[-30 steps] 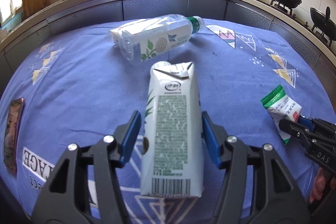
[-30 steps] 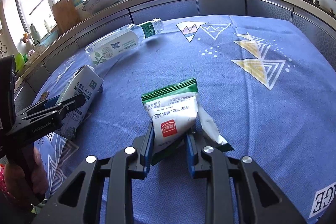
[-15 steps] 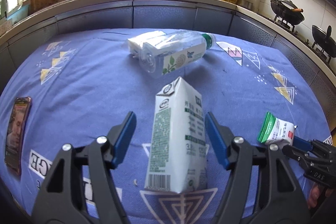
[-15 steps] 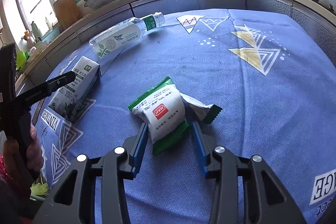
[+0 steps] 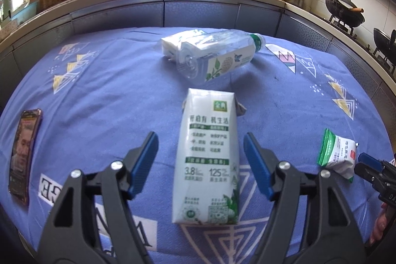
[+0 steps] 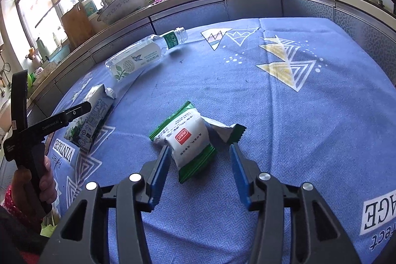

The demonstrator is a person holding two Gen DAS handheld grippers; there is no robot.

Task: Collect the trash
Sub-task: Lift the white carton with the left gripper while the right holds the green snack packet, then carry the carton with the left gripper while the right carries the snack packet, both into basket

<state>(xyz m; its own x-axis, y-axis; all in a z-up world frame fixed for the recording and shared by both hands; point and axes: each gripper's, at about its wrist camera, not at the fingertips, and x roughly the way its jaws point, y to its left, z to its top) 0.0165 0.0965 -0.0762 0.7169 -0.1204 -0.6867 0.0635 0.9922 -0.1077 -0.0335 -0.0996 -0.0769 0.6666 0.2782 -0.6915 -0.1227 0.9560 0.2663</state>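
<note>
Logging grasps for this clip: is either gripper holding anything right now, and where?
Nothing is held. The left gripper is open around the carton, its fingers apart from it. The right gripper is open around the wrapper.

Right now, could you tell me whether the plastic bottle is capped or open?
Open. The right wrist view shows the plastic bottle lying on its side with a bare neck, no cap.

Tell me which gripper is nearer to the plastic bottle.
Left. The left gripper straddles the milk carton, just short of the plastic bottle lying beyond it. The right gripper is open around the snack packet, farther off to the side.
</note>
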